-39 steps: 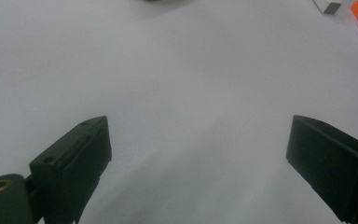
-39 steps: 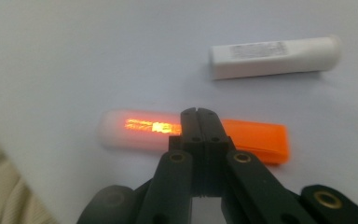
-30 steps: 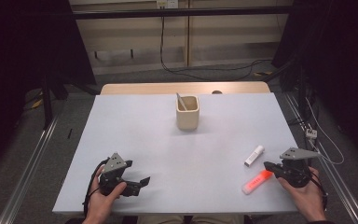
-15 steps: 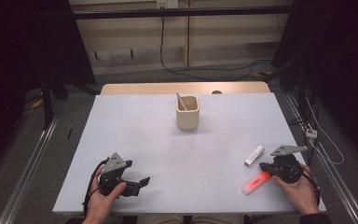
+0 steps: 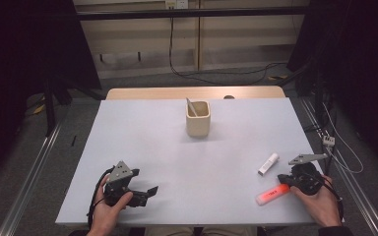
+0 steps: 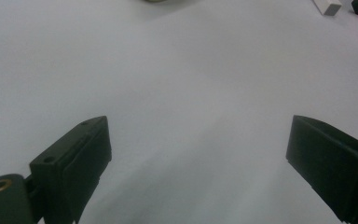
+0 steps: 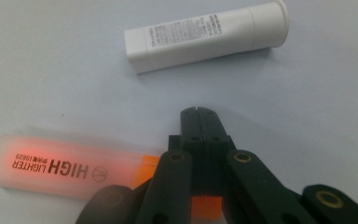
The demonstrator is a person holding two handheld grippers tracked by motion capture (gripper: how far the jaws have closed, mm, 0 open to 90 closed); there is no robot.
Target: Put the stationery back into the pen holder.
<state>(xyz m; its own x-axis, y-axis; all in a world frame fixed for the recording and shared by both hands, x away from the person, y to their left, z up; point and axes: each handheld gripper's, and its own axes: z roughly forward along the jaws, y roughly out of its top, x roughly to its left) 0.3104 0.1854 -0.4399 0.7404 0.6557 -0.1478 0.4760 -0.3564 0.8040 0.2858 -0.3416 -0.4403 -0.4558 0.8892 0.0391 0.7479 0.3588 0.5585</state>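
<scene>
- Shifted slightly since a second ago: right gripper [image 7: 199, 112], now lying over the orange highlighter [image 5: 272, 194] at the table's [image 5: 226, 162] near right edge; jaws pressed together, empty.
- Unmoved at near left: left gripper [image 5: 145, 192], jaws spread wide over bare tabletop.
- Just beyond the highlighter: white tube [image 7: 205, 35], lying flat.
- Farther, mid-table: beige cup [image 5: 198, 118], upright.
</scene>
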